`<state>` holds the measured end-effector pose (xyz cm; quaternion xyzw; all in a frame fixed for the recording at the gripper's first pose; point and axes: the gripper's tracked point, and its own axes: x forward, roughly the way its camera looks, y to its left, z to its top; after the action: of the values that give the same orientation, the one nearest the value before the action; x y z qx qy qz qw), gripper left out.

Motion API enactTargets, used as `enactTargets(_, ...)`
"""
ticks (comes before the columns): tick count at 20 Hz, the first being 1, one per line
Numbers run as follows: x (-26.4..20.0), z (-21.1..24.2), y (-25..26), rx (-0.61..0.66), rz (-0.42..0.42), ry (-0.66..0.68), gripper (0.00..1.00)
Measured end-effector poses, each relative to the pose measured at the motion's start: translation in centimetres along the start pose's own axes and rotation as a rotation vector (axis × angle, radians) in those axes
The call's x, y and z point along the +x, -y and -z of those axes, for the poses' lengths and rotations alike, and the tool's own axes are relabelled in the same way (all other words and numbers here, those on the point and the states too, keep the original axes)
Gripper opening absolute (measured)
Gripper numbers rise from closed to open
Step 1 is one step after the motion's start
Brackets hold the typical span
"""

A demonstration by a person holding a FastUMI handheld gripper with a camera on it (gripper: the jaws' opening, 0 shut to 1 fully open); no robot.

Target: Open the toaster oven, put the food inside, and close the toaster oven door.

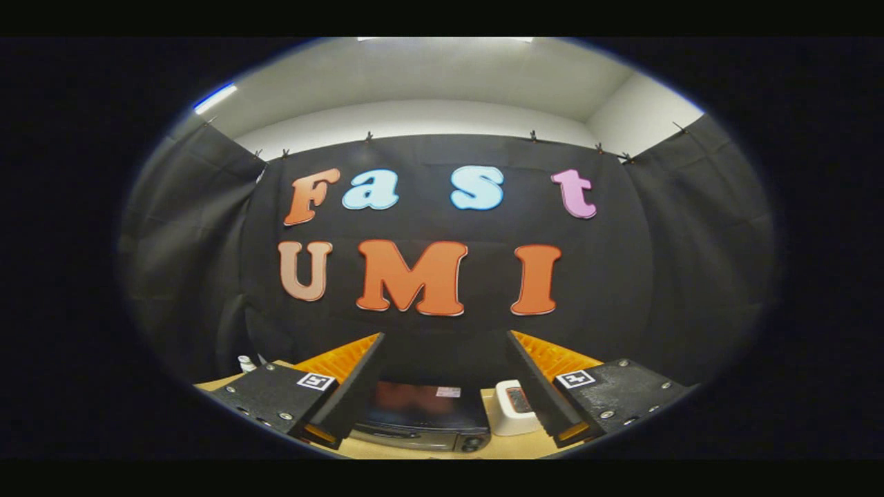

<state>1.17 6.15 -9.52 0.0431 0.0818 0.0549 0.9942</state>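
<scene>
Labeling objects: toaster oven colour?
Black toaster oven with a dark glossy top, seen in the gripper view between the open jaws of the gripper.

Light wooden table [414,450] carries the items. On it, between and below the gripper [445,338] fingers, which are spread wide and grasp nothing: a dark toaster oven [421,417], door up, knobs along its lower front. Just beside it, to its right, a white container [511,408] with something dark and reddish on top. Far-left table edge: small white object [246,362], too small to identify.
</scene>
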Motion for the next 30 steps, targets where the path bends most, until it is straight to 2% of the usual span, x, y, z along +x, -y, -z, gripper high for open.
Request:
enactTargets(10, 1.9, 16.1, -4.4, -0.018, -0.056, -0.327, 1.0)
enactTargets(15, 2.5, 21.5, -6.1, -0.016, -0.064, -0.427, 1.0)
enactTargets(20, 1.5, 24.7, -7.1, 0.023, -0.062, -0.491, 1.0)
enactTargets(23, 1.6, 24.3, -7.3, 0.064, -0.054, -0.448, 0.99)
enactTargets(30, -2.0, 25.0, -6.9, 0.096, -0.062, -0.508, 0.92)
